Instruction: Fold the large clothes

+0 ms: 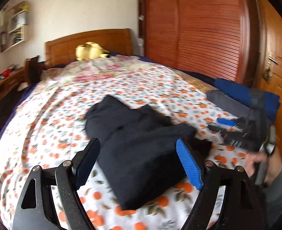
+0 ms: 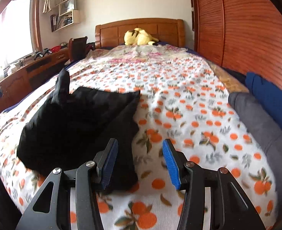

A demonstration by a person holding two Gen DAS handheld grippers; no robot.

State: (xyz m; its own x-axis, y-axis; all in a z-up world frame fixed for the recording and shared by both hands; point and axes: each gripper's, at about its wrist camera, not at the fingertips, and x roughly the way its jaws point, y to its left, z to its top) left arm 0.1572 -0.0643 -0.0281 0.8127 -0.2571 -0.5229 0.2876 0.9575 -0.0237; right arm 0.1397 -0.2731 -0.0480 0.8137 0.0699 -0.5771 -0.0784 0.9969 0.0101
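Note:
A black garment (image 1: 141,134) lies partly folded and bunched on the orange-print bedspread (image 1: 160,88). My left gripper (image 1: 138,142) hovers over its near part. The jaws stand wide and the blue pads do not press the cloth, so it is open. In the right wrist view the same garment (image 2: 79,118) lies to the left. My right gripper (image 2: 140,142) is open just past the garment's right edge, with only bedspread (image 2: 198,115) between its fingers. The right gripper (image 1: 220,125) also shows blurred at the right of the left wrist view, held by a hand (image 1: 260,159).
Folded grey clothes (image 2: 256,118) and blue clothes (image 2: 269,95) lie along the bed's right edge, by a slatted wooden wardrobe (image 2: 246,28). A yellow plush toy (image 2: 139,36) rests at the headboard (image 2: 112,30). A wooden desk (image 2: 25,71) runs along the left.

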